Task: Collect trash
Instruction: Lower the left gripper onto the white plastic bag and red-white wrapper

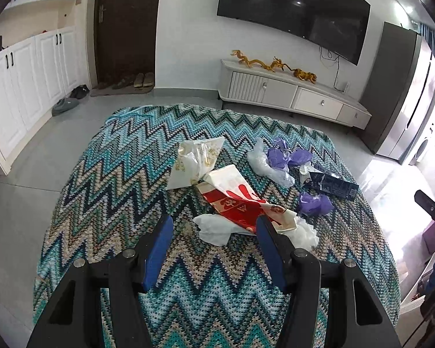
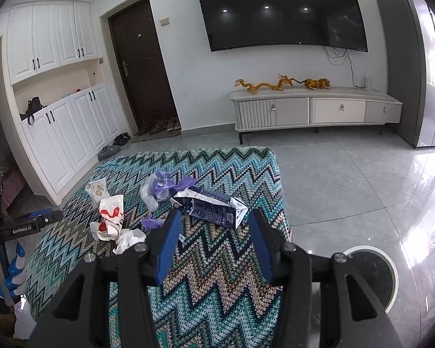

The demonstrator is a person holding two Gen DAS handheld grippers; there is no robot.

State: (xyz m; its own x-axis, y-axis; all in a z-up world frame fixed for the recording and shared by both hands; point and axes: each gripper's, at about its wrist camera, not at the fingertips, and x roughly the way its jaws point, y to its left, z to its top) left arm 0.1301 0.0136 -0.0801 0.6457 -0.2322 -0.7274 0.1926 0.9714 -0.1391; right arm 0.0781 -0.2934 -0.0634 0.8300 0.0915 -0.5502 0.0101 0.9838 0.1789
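Observation:
Trash lies scattered on a table under a zigzag cloth [image 1: 130,179]. A red and white wrapper [image 1: 235,200] and crumpled white tissue [image 1: 214,229] lie just ahead of my left gripper [image 1: 214,223], which is open and empty above the cloth. Farther back are a clear gold-printed bag [image 1: 194,159], purple and clear plastic scraps [image 1: 278,156], another purple scrap [image 1: 314,203] and a flattened dark blue carton [image 1: 330,185]. In the right wrist view that dark blue carton [image 2: 211,206] lies just beyond my right gripper [image 2: 214,217], whose fingers stand open with nothing between them.
A round bin [image 2: 371,275] with a white rim stands on the tiled floor right of the table [image 2: 217,261]. The left gripper's body [image 2: 23,223] and a blue-gloved hand [image 2: 14,266] show at left. A TV cabinet [image 2: 313,110], door and white cupboards line the far wall.

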